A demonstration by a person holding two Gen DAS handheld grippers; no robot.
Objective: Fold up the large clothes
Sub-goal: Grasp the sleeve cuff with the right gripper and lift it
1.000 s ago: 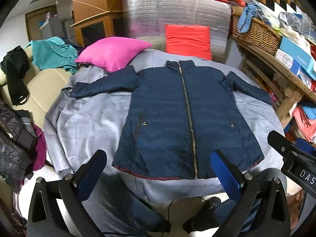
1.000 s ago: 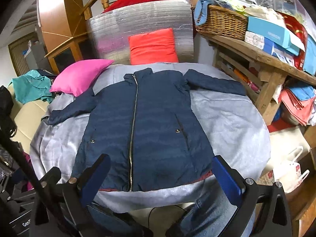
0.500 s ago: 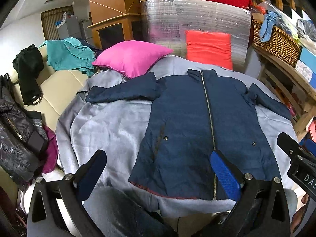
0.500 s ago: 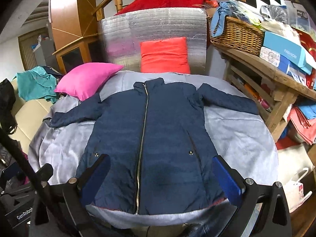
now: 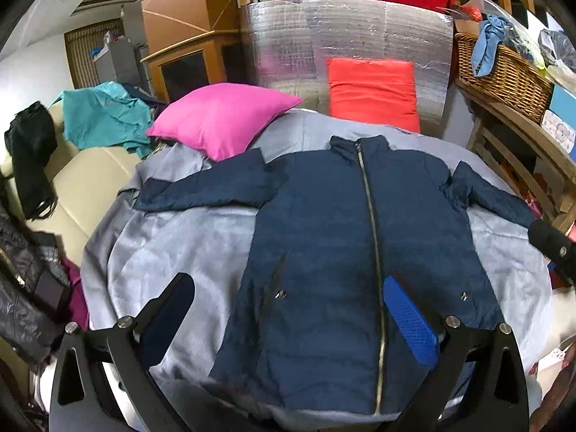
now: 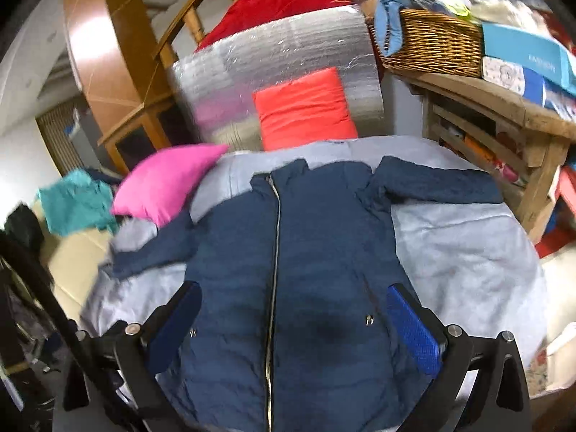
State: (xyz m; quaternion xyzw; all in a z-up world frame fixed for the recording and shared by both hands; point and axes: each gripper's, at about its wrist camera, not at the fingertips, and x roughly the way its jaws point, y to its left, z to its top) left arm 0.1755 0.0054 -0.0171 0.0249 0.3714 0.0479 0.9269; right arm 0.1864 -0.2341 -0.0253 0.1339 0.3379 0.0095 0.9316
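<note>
A navy padded jacket (image 5: 324,237) lies flat and zipped, front up, on a grey blanket (image 5: 172,237), both sleeves spread sideways. It also shows in the right wrist view (image 6: 316,252). My left gripper (image 5: 288,320) is open and empty above the jacket's lower left half. My right gripper (image 6: 295,324) is open and empty above the jacket's lower middle, near the zip. A black part of the right gripper (image 5: 554,248) shows at the right edge of the left wrist view.
A pink pillow (image 5: 223,118) and a red cushion (image 5: 374,90) lie beyond the collar, before a silver foil panel (image 5: 345,32). A wooden shelf with a wicker basket (image 6: 435,43) stands right. A beige sofa (image 5: 82,187) with clothes stands left.
Both grippers have moved forward over the jacket, from beyond its hem to above its lower half. Both stay open. The jacket has not moved.
</note>
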